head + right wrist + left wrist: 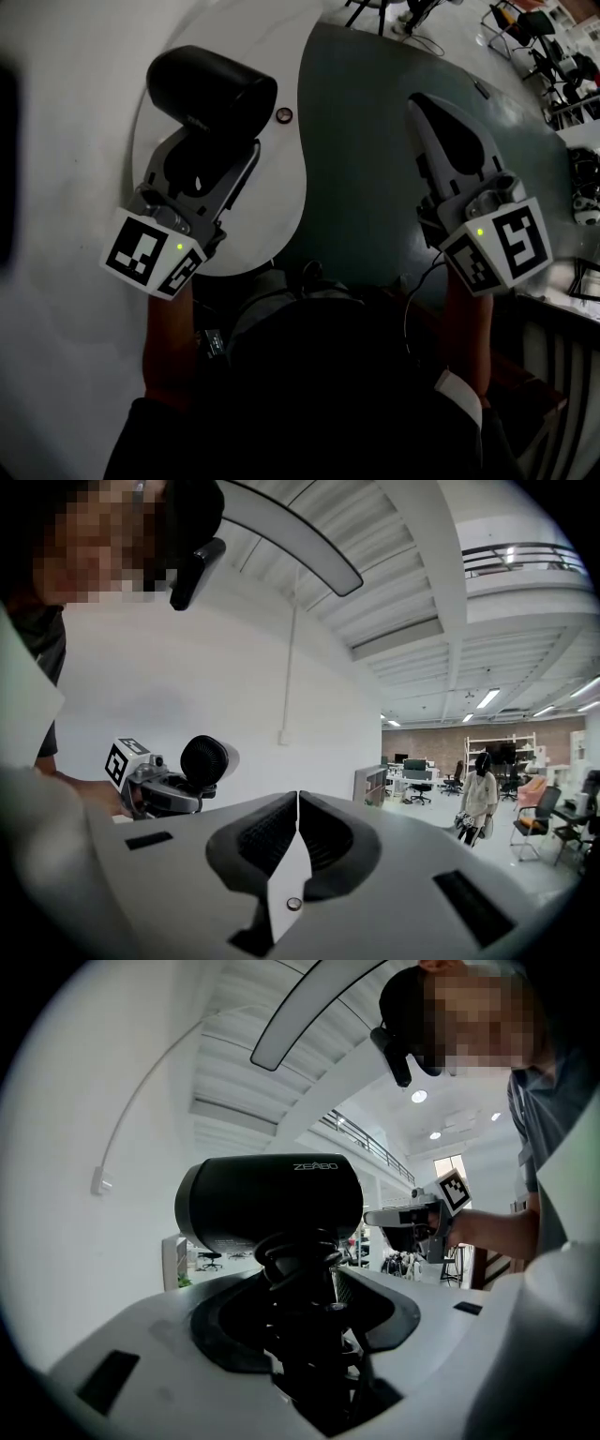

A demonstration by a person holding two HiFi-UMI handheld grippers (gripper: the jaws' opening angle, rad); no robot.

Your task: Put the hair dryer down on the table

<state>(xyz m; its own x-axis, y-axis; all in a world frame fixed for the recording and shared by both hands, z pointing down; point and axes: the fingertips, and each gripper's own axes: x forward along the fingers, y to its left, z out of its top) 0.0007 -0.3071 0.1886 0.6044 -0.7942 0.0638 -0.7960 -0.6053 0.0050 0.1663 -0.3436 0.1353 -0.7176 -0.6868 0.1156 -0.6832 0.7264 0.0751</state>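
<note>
The left claw [305, 1283] pinches the dryer [272, 1199] by its handle. The dryer appears to be clear of the white desk [281, 211], barrel uppermost. The right claw [295, 808] is pressed together and empty.

Hazards:
- The heavy barrel may pivot in the grip.
- Release before contact, or near the desk edge, risks a drop or roll-off.

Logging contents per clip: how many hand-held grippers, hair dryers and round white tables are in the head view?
Hand-held grippers: 2 (left hand-held gripper, right hand-held gripper)
hair dryer: 1
round white table: 1
Total: 4
</note>
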